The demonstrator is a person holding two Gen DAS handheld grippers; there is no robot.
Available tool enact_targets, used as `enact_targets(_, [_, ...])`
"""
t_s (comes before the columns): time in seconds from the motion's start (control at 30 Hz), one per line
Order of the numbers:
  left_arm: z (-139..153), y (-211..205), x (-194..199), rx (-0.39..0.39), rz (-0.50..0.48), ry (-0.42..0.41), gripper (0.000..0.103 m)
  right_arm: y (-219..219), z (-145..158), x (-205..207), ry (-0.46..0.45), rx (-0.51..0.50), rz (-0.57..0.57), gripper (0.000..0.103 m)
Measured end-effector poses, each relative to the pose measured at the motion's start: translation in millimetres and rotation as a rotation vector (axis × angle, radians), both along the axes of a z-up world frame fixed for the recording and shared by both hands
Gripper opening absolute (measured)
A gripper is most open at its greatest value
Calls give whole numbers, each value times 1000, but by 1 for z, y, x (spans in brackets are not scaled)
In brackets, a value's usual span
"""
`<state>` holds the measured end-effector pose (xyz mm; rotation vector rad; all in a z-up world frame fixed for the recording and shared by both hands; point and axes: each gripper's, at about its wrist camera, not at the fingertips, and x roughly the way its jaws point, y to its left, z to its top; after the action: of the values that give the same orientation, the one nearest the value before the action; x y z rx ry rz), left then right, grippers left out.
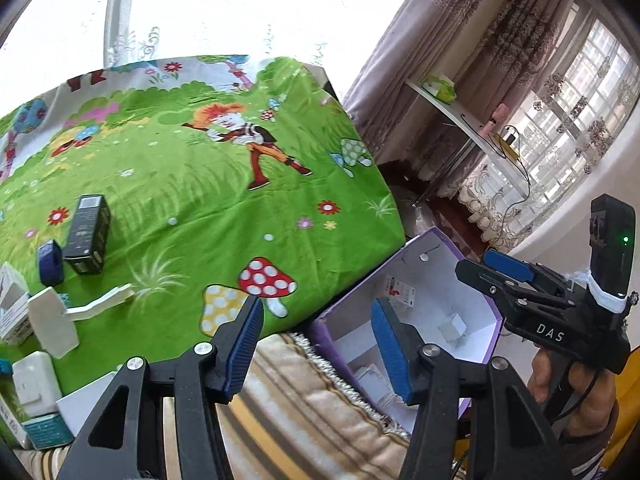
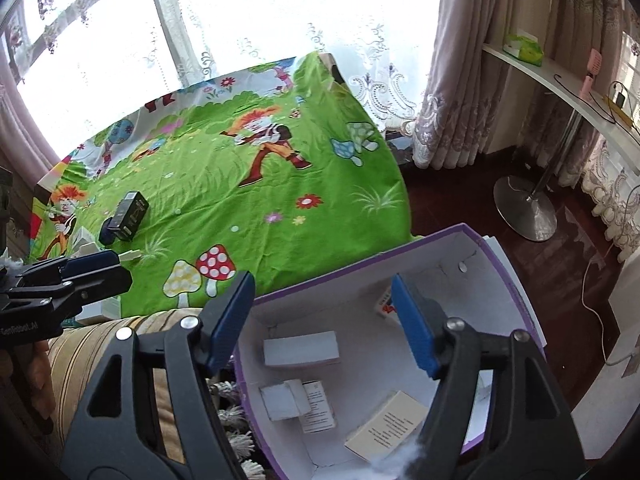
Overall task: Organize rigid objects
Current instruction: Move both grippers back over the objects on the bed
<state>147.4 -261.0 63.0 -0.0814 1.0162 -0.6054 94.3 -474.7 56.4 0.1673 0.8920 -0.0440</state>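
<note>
Surface: we see a bench draped in a bright green cartoon cloth printed with mushrooms, flowers and a red-haired figure.
Room: behind the bench a sheer lace curtain covers a bright window; to the right of the bench hang heavy mauve drapes, with a white shelf carrying a green pack and some cables, and dark red floor under it.
Landmark: a purple box with a white inside sits just off the bench's near right corner, beside a striped cushion.
In the box: we count several small cartons lying flat on its floor, and one more with red print against the far wall.
On the bench, well left of the box: a black carton lies flat with a small blue carton just beside it; nearer us lie white pieces and more white packs at the bench's near left edge.
Left claw: held over the gap between the bench and the box, wide open, nothing between its blue pads.
Right claw: held above the box's open top, spread wide, holding nothing.
Hand: in the left wrist view we see the person's right hand wrapped around the handle to the right of the box.
</note>
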Motion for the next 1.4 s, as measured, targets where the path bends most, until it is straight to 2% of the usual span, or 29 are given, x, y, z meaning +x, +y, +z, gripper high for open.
enact_targets(0.2, [-6, 81, -1, 13, 127, 0, 57, 45, 4, 13, 7, -11, 103, 74])
enact_targets(0.47, [-30, 222, 7, 92, 424, 51, 57, 112, 0, 29, 26, -2, 246, 74])
enact_targets(0.73, [-65, 331, 20, 176, 674, 126, 57, 179, 0, 33, 31, 4, 387, 74])
enact_targets(0.93, [-80, 350, 18, 209, 693, 177, 57, 209, -8, 30, 53, -9, 459, 74])
enact_targets(1.07, [-86, 342, 15, 310, 638, 174, 57, 207, -14, 32, 69, -2, 450, 74])
enact_targets(1.3, [-103, 342, 25, 427, 605, 188, 57, 203, -15, 32, 75, 8, 437, 74])
enact_targets(1.4, [-103, 344, 29, 423, 607, 187, 57, 203, -17, 32, 80, 14, 440, 74])
